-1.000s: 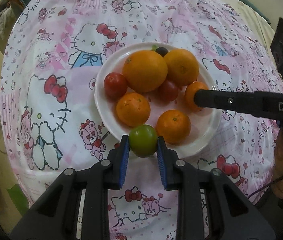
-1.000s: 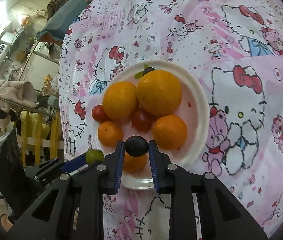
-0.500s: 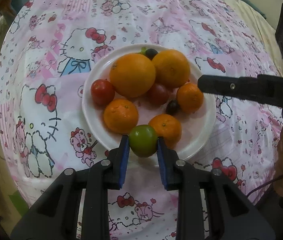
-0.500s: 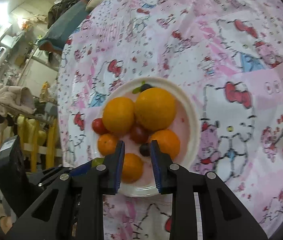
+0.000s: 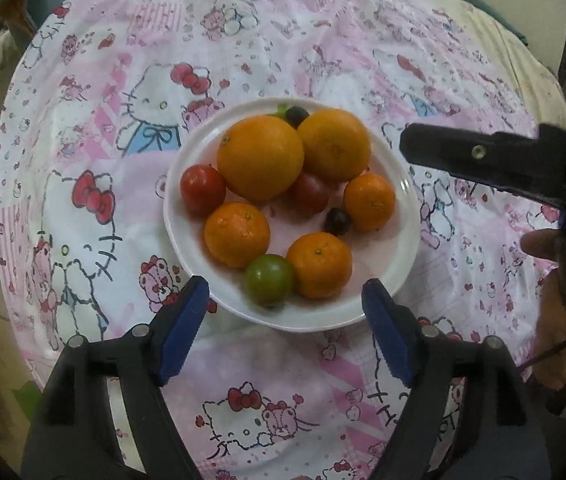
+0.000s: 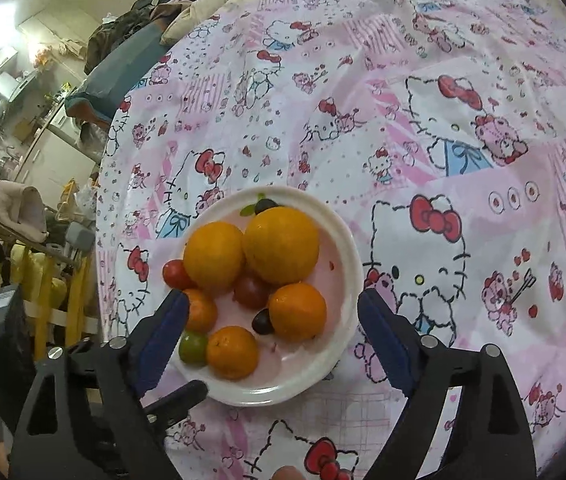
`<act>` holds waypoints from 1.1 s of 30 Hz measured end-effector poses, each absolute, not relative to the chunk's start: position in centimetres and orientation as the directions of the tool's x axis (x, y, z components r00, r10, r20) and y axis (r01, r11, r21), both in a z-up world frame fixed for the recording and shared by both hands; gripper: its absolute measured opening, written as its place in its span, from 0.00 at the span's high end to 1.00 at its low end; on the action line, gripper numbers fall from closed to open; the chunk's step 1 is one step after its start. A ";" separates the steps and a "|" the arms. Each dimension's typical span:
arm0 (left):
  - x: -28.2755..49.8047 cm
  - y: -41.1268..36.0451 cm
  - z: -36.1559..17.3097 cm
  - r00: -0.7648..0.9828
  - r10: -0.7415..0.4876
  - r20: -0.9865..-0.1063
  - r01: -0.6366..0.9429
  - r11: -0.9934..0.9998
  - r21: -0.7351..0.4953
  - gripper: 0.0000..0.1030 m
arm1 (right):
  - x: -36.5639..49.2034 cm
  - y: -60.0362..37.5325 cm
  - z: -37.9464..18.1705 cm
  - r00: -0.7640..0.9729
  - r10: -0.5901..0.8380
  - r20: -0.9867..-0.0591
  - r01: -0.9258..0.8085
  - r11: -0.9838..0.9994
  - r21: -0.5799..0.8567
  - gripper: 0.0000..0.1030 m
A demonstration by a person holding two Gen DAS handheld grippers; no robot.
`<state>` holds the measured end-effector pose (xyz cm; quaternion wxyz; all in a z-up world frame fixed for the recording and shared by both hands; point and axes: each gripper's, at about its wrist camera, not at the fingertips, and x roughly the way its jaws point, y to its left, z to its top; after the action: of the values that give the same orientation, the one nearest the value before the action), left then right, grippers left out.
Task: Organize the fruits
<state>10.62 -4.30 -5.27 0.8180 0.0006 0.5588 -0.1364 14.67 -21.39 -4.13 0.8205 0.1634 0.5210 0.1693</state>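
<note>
Pink cartoon-cat tablecloth (image 5: 95,128) covers a round table and fills both views; a cluttered room shows at the left edge of the right wrist view. Left gripper (image 5: 285,304) sits at the bottom centre of its frame, blue pads spread wide and holding nothing, its jaws having just been opening; the green fruit (image 5: 269,285) lies free between and just beyond the pads, resting on the near rim of the white plate (image 5: 405,248), touching a small orange (image 5: 319,265). Right gripper (image 6: 273,316), low in its own frame, likewise stands wide and empty, jaws having just been opening; the dark grape (image 6: 262,321) lies on the plate beside an orange, apart from both pads. Farther out on the plate sit two large oranges (image 5: 261,157), two red tomatoes (image 5: 202,189) and another dark grape at the far rim. Both releases look done; the step is a clean withdrawal. Judgement: lift each gripper straight back along its own line, keeping pads wide, so nothing nudges the green fruit, which sits close to the rim and could roll off.
</note>
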 end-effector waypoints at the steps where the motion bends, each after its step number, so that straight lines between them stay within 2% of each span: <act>1: 10.5 -4.2 -5.0 0.350 -0.215 -0.912 0.218 0.965 -0.144 0.26 | 14.7 -21.4 -4.0 0.408 0.444 -0.798 -0.109 0.892 0.440 0.13; 6: 9.2 -2.3 -2.8 0.472 -0.144 -0.870 0.153 0.985 -0.080 0.23 | 13.8 -21.7 -2.1 0.467 0.414 -0.782 -0.141 0.907 0.396 0.09; 8: 8.6 -1.2 -1.8 0.507 -0.153 -0.848 0.126 0.987 -0.103 0.02 | 12.9 -21.7 -1.1 0.492 0.388 -0.779 -0.158 0.920 0.358 0.09; 9: 8.4 -0.7 -1.6 0.517 -0.157 -0.841 0.113 0.987 -0.114 0.01 | 12.5 -21.8 -0.9 0.498 0.382 -0.778 -0.159 0.923 0.351 0.09; 12: 7.5 0.2 -0.2 0.556 -0.161 -0.816 0.092 0.987 -0.132 0.01 | 10.6 -22.2 0.2 0.516 0.374 -0.771 -0.157 0.926 0.344 0.09; 19: 3.6 1.4 2.6 0.678 -0.092 -0.729 0.058 0.996 -0.072 0.00 | 6.4 -22.1 1.7 0.575 0.324 -0.751 -0.180 0.946 0.270 0.09; 22: 2.4 1.8 2.5 0.673 -0.109 -0.732 0.055 0.994 -0.097 0.00 | 4.8 -22.0 1.8 0.588 0.323 -0.742 -0.173 0.946 0.275 0.07; 24: 2.0 1.9 2.1 0.656 -0.136 -0.743 0.071 0.990 -0.119 0.00 | 3.7 -21.8 1.9 0.613 0.311 -0.726 -0.180 0.950 0.255 0.00; 28: 1.0 1.7 1.5 0.671 -0.095 -0.735 0.044 0.995 -0.089 0.00 | 1.9 -21.6 1.7 0.674 0.282 -0.683 -0.159 0.958 0.238 0.00; 33: 0.3 0.8 1.6 0.730 -0.048 -0.682 0.043 0.999 -0.024 0.00 | 1.7 -21.1 1.4 0.715 0.223 -0.663 -0.143 0.975 0.173 0.00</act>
<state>0.30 0.82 1.60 0.9301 -0.0031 0.3665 -0.0244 1.69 -21.07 1.38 0.9244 0.0544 0.3643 0.0989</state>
